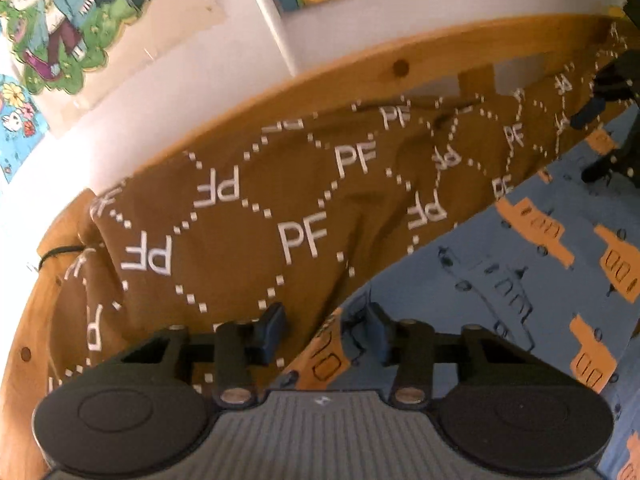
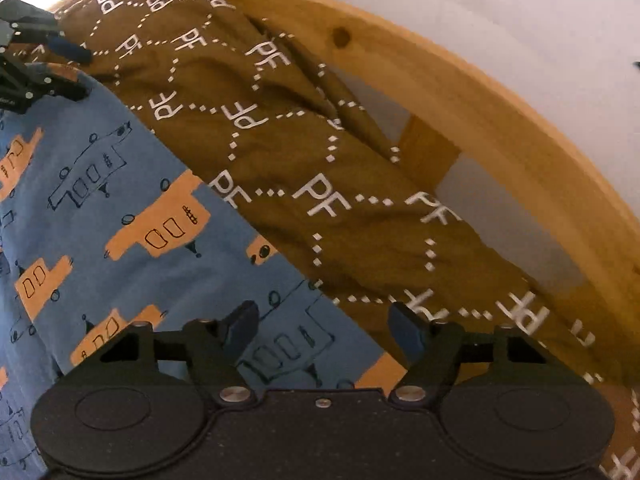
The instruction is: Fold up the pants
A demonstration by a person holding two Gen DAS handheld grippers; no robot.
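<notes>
Brown pants [image 1: 304, 200] with white "PF" letters and dotted diamonds lie stretched along the bed's far side, against the wooden rail. My left gripper [image 1: 326, 326] hangs over their near edge with its jaws apart. One finger is over the brown cloth, the other over the sheet, and nothing is pinched. Its dark frame also shows at the top left of the right wrist view, as the left gripper [image 2: 60, 68]. My right gripper [image 2: 324, 322] stands open over the same edge of the pants [image 2: 320, 152] further along, its right finger at the cloth's border. It shows too in the left wrist view as the right gripper [image 1: 600, 120].
A blue bed sheet [image 1: 520, 280] printed with orange and outlined trucks lies under the pants. A curved-looking wooden bed rail [image 2: 460, 92] with an upright post runs behind them. The white wall [image 1: 340, 28] beyond carries colourful drawings [image 1: 60, 28].
</notes>
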